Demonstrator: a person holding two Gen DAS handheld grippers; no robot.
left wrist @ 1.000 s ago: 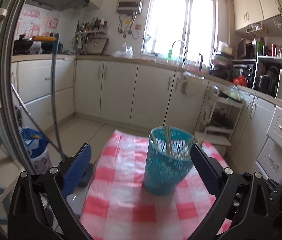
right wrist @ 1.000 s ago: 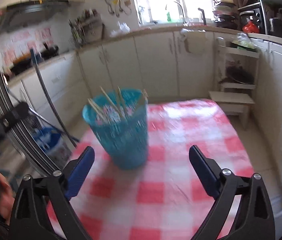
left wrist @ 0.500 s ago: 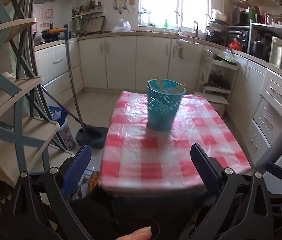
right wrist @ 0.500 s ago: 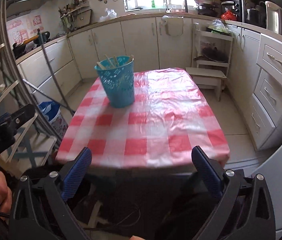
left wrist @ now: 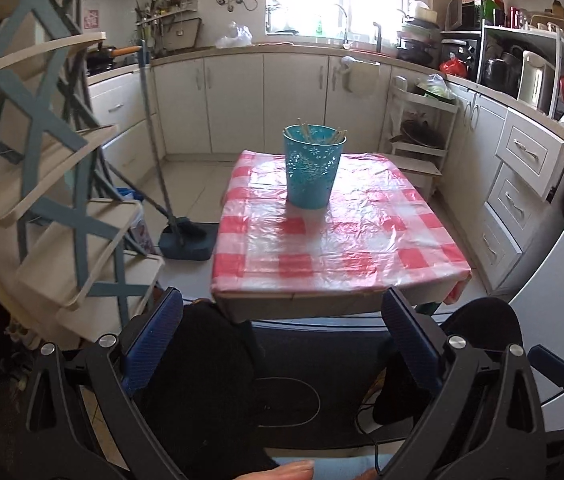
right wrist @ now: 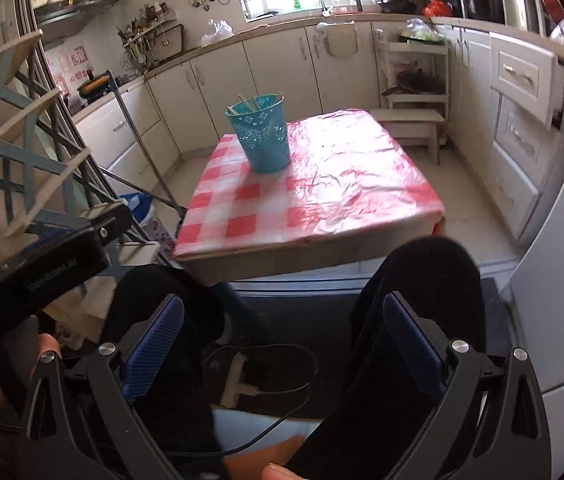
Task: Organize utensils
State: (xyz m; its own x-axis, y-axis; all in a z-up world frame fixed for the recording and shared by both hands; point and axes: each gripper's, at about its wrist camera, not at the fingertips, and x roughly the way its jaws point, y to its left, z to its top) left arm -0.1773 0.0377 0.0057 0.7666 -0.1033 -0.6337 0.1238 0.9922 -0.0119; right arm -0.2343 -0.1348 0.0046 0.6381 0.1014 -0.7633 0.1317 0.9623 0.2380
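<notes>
**Inspector A:** Count, please.

**Inspector B:** One teal holder (left wrist: 313,168) with a punched flower pattern, upright, on one table (left wrist: 334,236) under a red-and-white checked cloth. It sits toward the far edge, slightly left of centre. Wooden sticks, probably chopsticks (left wrist: 338,135), stand inside it; several tips show above the rim, but I cannot fix an exact number.

**Inspector A:** Orientation?

**Inspector B:** The holder's long axis is vertical, mouth up. The sticks lean against the rim, tips pointing up and outward.

**Inspector A:** Grippers?

**Inspector B:** Two. The left gripper (left wrist: 282,340) has its blue-padded fingers spread wide with nothing between them. The right gripper (right wrist: 282,344) is the same: released, empty. Both are held low, short of the table's near edge, well apart from the holder, above the person's dark-clad legs (right wrist: 422,280).

**Inspector A:** Other items?

**Inspector B:** One broom with dustpan (left wrist: 188,236) on the floor, left of the table.
</notes>
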